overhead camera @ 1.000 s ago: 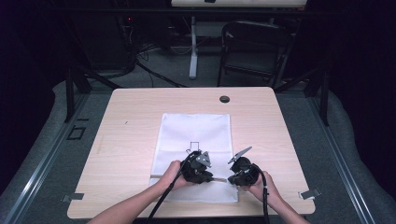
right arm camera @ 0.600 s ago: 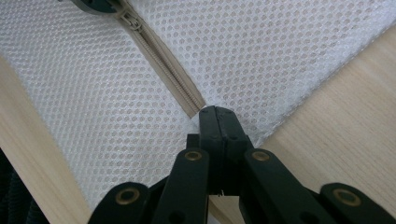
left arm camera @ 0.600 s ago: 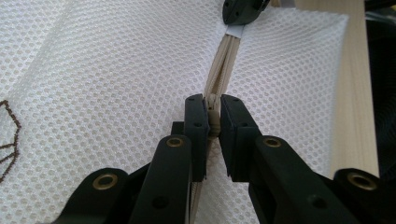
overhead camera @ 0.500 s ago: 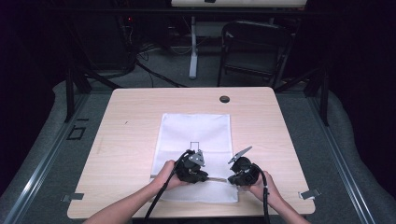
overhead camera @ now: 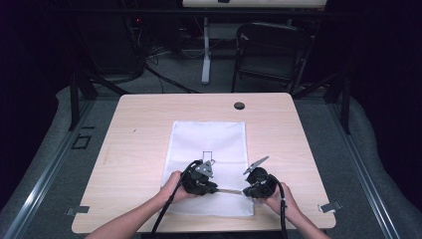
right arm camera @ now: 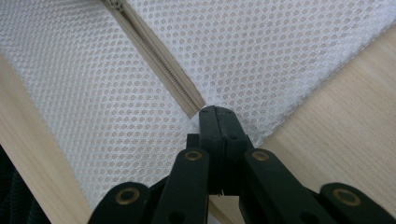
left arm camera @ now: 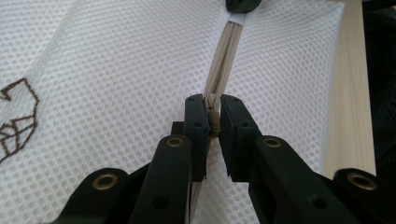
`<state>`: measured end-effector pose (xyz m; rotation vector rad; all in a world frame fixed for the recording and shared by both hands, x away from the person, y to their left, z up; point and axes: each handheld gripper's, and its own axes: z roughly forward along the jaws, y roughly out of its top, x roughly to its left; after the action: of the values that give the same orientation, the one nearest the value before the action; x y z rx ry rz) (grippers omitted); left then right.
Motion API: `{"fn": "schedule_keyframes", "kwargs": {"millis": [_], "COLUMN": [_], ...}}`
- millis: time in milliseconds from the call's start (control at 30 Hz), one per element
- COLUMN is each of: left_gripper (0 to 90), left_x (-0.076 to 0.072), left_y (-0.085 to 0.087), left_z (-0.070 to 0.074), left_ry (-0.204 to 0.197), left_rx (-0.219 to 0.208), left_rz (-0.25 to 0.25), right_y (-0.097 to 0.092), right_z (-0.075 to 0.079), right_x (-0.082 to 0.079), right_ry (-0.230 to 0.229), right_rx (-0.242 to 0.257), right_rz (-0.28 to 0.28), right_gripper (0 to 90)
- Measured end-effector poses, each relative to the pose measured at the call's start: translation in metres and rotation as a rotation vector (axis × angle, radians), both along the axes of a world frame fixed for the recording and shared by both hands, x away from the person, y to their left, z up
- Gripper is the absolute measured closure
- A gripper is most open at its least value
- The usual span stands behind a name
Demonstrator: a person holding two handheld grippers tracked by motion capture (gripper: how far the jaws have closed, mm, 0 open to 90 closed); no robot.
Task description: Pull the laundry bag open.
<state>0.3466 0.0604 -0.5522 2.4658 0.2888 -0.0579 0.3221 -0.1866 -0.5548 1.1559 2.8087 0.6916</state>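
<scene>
A white mesh bag (overhead camera: 209, 139) lies flat on the wooden table (overhead camera: 139, 129), with a beige zipper (overhead camera: 230, 190) running along its near end. My left gripper (overhead camera: 214, 188) is shut on the zipper pull (left arm camera: 213, 116), its jaws (left arm camera: 213, 105) pinching it from both sides. The zipper (left arm camera: 226, 56) runs on to the right gripper (left arm camera: 243, 4). My right gripper (overhead camera: 247, 191) is shut on the mesh at the zipper's end (right arm camera: 215, 112), close to the bag's corner. From there the zipper (right arm camera: 154, 60) leads off to the upper left across the mesh (right arm camera: 261, 51).
A dark printed outline (overhead camera: 208, 155) marks the bag's middle and shows as brown stitching (left arm camera: 16, 121). A black round grommet (overhead camera: 239, 105) sits near the table's far edge, with a chair (overhead camera: 268, 50) beyond. Metal clips (overhead camera: 77, 210) (overhead camera: 329, 206) sit at the front corners.
My left gripper has slid a little to the left along the zipper, away from the right gripper. The right gripper has stayed where it was.
</scene>
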Motion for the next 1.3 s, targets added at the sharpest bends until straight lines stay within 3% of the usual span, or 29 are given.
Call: {"fn": "schedule_keyframes", "kwargs": {"millis": [867, 1300], "left_gripper": [81.4, 81.4], "left_x": [-0.002, -0.004], "left_y": [0.032, 0.039], "left_z": [0.002, 0.004], "left_ry": [0.008, -0.004], "left_rx": [-0.014, -0.02], "left_rz": [0.03, 0.025], "right_y": [0.001, 0.001], "right_z": [0.0, 0.001], "right_x": [0.0, 0.001], "right_ry": [-0.002, -0.008], "right_rx": [-0.006, -0.015], "right_rz": [0.012, 0.021], "right_gripper": [90.0, 90.0]}}
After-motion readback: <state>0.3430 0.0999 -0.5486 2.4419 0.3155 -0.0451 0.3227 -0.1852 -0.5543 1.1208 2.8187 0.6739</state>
